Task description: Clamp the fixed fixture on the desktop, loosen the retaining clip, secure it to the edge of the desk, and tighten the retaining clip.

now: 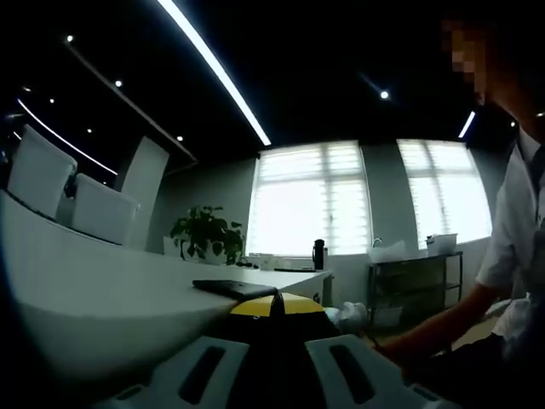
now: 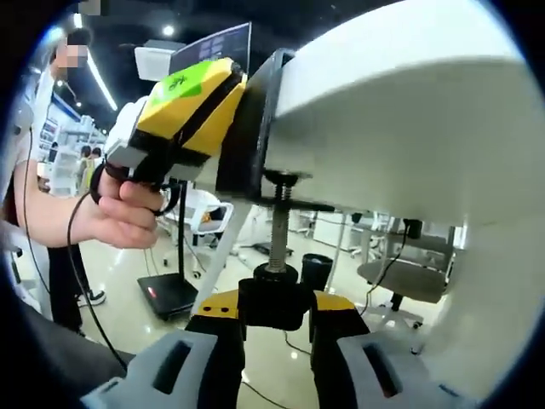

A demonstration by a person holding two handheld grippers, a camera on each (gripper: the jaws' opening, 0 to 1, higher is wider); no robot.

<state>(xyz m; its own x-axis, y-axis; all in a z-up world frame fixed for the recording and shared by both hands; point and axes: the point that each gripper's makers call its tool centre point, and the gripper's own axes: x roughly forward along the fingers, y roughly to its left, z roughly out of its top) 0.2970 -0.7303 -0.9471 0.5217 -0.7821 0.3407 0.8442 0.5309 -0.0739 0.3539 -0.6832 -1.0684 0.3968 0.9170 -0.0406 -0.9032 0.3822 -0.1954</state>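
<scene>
Right gripper (image 2: 274,341) closed on the clamp knob (image 2: 272,300) under the desk (image 2: 409,94), black fixture (image 2: 255,119) hooked on the edge; left gripper (image 2: 179,111) grips its upper part.

One clamp fixture (image 2: 255,128), one screw knob (image 2: 272,300), one desk (image 1: 102,290), one potted plant (image 1: 207,232), two chairs (image 1: 100,209)

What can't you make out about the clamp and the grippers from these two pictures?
- Right gripper view: whether the clamp screw is tight; its pad meets the desk in shadow.
- Right gripper view: the knob is partly hidden by the right gripper.
- Left gripper view: the left gripper hold on the clamp is too dark.
</scene>
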